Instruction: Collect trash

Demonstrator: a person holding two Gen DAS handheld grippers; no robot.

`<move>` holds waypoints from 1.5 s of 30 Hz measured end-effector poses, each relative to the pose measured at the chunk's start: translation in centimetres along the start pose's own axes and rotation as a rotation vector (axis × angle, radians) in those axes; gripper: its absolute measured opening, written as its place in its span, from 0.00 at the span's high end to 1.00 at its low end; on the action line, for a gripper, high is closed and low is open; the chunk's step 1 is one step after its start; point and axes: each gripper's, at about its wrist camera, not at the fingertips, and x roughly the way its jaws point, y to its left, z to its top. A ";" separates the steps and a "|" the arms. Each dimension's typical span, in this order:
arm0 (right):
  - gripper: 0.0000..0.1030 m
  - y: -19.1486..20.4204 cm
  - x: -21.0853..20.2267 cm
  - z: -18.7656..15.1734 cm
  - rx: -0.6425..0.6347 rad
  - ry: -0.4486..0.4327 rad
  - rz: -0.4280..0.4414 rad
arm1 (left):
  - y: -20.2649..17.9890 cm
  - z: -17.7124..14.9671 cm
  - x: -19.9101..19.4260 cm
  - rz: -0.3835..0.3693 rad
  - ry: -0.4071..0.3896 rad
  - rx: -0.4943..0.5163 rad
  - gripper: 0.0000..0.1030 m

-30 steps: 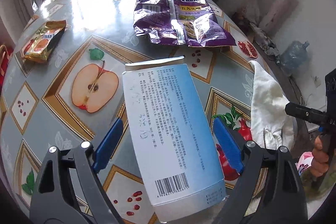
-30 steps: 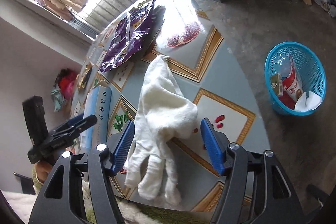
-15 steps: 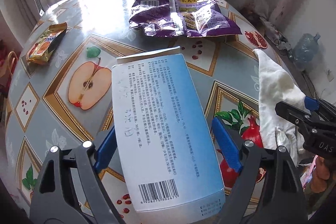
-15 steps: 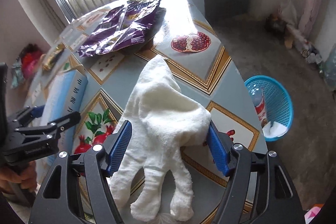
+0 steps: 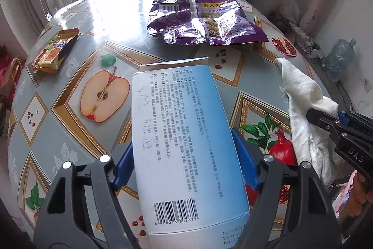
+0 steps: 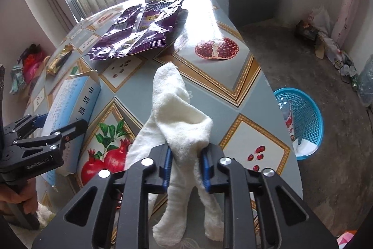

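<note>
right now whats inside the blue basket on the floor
The blue basket holds a plastic bottle with a red label and a white crumpled paper. The table edge hides its left part.

A round table [image 5: 77, 132] with a fruit-print cover carries a blue-white carton [image 5: 184, 144], purple snack bags [image 5: 200, 15], an orange wrapper [image 5: 56, 50] and a white glove [image 6: 177, 109].

White cloth glove [image 6: 177, 118] lies bunched on the worktop; pale-blue printed box [image 5: 184, 144] lies flat beside it.
</note>
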 end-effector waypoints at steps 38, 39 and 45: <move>0.86 -27.5 -4.4 -2.8 0.691 -0.197 -0.161 | -26.4 14.6 3.3 -0.442 0.020 0.432 0.32; 0.86 -28.3 -3.1 -2.6 0.703 -0.175 -0.154 | -28.1 14.8 4.6 -0.446 0.049 0.455 0.32; 0.84 -34.6 4.7 -1.9 0.819 -0.095 -0.129 | -36.4 15.9 12.4 -0.437 0.151 0.563 0.29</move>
